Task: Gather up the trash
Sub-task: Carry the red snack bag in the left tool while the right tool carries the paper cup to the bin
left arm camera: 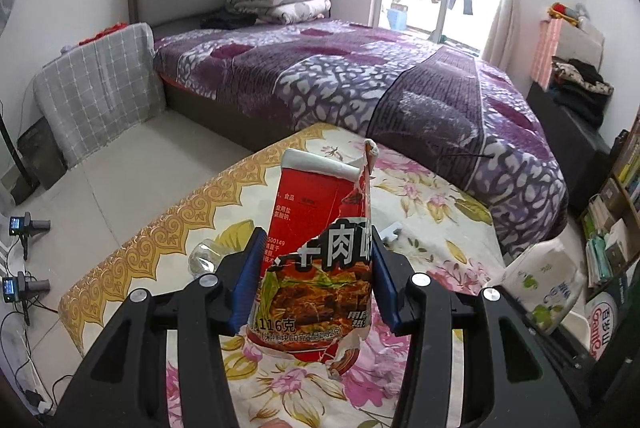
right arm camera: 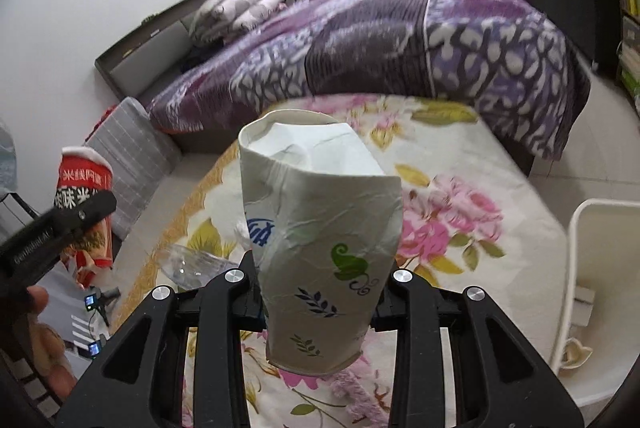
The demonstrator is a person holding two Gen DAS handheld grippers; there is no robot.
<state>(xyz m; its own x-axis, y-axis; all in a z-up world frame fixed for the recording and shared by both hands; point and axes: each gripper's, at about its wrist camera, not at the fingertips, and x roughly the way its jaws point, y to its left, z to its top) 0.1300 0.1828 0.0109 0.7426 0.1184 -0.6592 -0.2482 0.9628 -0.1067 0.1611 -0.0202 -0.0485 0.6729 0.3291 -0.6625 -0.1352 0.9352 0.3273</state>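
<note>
The torn red noodle cup (left arm camera: 316,260) sat clamped between the blue pads of the left gripper (left arm camera: 316,268), rim pointing away from the fingers, its ripped side hanging below them over the floral tablecloth (left arm camera: 432,196). A crushed clear plastic bottle (left arm camera: 204,256) lay on the cloth just outside the left finger.

The crumpled white paper cup (right arm camera: 320,248), printed with green and blue leaves, was pinched between the fingers of the right gripper (right arm camera: 320,292), its dented mouth pointing away from them. The pads themselves were hidden behind the cup, but the cup's sides were squeezed in where they met it. Beyond the right finger stood a white bin (right arm camera: 600,268) with scraps inside. Off past the left finger, the other gripper and its red cup showed at the edge. Ahead of both grippers lay a bed (left arm camera: 360,76) under a purple quilt.
</note>
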